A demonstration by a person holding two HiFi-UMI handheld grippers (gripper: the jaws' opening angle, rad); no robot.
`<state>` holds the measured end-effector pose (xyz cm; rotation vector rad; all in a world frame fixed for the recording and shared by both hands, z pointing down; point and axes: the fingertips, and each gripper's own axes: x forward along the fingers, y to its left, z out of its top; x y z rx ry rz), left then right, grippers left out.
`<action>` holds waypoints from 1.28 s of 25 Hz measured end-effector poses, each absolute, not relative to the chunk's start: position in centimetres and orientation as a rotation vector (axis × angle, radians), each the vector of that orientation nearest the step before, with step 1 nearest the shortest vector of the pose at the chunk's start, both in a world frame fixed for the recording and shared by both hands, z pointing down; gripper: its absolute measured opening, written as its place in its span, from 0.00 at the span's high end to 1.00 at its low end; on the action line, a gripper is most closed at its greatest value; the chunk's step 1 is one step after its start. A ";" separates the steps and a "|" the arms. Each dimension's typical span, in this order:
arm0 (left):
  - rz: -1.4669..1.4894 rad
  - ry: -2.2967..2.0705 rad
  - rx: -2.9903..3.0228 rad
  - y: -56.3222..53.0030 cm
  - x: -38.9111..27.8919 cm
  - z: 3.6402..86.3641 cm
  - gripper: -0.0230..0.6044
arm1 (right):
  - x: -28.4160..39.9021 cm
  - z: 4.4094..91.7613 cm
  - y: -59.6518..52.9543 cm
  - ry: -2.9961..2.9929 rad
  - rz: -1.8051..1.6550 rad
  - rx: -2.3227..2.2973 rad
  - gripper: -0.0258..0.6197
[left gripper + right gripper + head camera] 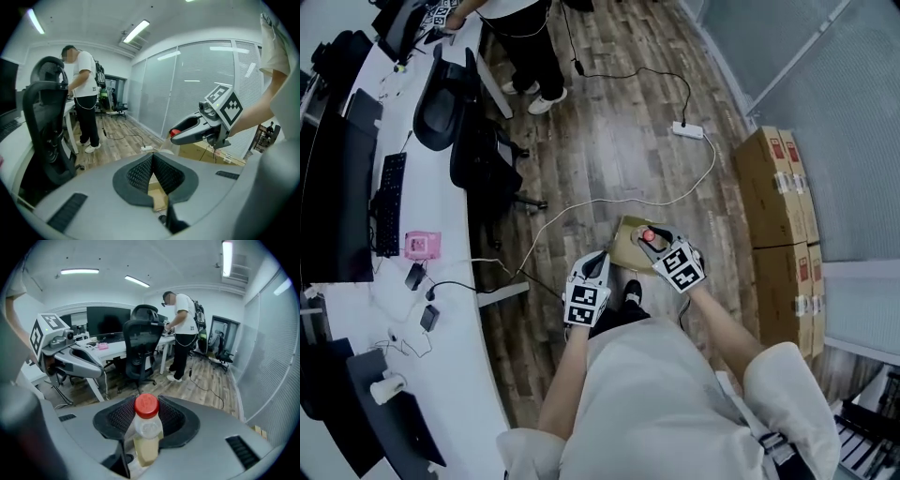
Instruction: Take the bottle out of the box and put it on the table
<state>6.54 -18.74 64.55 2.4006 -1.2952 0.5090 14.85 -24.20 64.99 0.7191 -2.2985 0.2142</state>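
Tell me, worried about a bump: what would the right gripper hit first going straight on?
Likely the black office chair beyond its held bottle, though depth is unclear.

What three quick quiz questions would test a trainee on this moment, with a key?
1. True or false: the right gripper is clamped on the bottle.
2. The bottle's cap is: A) blue B) red C) green.
3. In a word, what does the left gripper hold between its jaws?
Key: 1 true; 2 B; 3 nothing, its jaws are together.
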 end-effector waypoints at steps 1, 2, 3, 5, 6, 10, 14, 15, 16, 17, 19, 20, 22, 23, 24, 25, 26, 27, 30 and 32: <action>0.501 -1.332 2.383 -18.7 5.4 64.4 0.94 | 13.5 64.5 -24.2 -2.317 0.191 0.685 0.68; 0.489 -1.373 2.363 -18.7 4.2 64.4 0.94 | 12.1 64.1 -24.2 -2.335 0.168 0.649 0.68; 0.474 -1.416 2.342 -18.7 3.0 64.4 0.94 | 10.7 63.7 -24.1 -2.351 0.146 0.612 0.68; 0.441 -1.490 2.302 -18.6 0.6 64.1 0.94 | 7.9 62.9 -23.8 -2.379 0.108 0.541 0.68; 0.424 -1.523 2.283 -18.4 -0.7 63.8 0.94 | 6.4 62.5 -23.5 -2.390 0.093 0.507 0.68; 0.379 -1.641 2.177 -16.4 -6.5 63.7 0.94 | -0.2 61.5 -21.7 -2.427 0.039 0.349 0.68; 0.322 -1.783 2.035 -13.2 -13.6 64.6 0.94 | -7.7 60.9 -18.5 -2.451 -0.024 0.162 0.68; 0.301 -1.825 1.996 -12.4 -15.6 64.5 0.94 | -9.9 60.8 -17.7 -2.455 -0.044 0.107 0.68; 0.276 -1.861 1.952 -11.4 -17.4 64.4 0.94 | -11.9 60.6 -16.7 -2.457 -0.062 0.048 0.68; 0.251 -1.890 1.904 -9.9 -18.8 64.4 0.94 | -13.7 60.6 -15.4 -2.457 -0.075 -0.013 0.68; 0.211 -1.951 1.800 -6.7 -21.4 64.9 0.94 | -17.0 60.6 -12.5 -2.454 -0.108 -0.134 0.68; 0.195 -1.987 1.750 -5.3 -22.8 65.2 0.94 | -18.6 60.3 -11.3 -2.451 -0.134 -0.192 0.68; 0.169 -2.056 1.667 -2.6 -25.3 65.8 0.94 | -21.9 59.6 -8.6 -2.448 -0.187 -0.305 0.68; 0.157 -2.091 1.629 -1.0 -26.6 65.9 0.94 | -23.7 59.2 -7.1 -2.450 -0.213 -0.361 0.68; 0.144 -2.129 1.588 0.6 -28.2 65.8 0.94 | -25.6 58.9 -5.5 -2.454 -0.241 -0.417 0.68; 0.128 -2.170 1.541 2.2 -29.8 65.6 0.94 | -27.7 58.6 -3.9 -2.458 -0.270 -0.473 0.68; 0.110 -2.211 1.490 3.9 -31.4 65.2 0.94 | -29.7 58.3 -2.3 -2.458 -0.296 -0.529 0.68; 0.094 -2.248 1.438 5.6 -32.8 64.7 0.94 | -31.5 57.8 -0.6 -2.456 -0.314 -0.581 0.68; 0.062 -2.328 1.298 11.0 -35.6 63.5 0.94 | -35.2 56.6 4.4 -2.446 -0.341 -0.705 0.68; 0.048 -2.384 1.198 14.7 -37.3 62.9 0.94 | -37.3 55.6 7.6 -2.447 -0.332 -0.784 0.68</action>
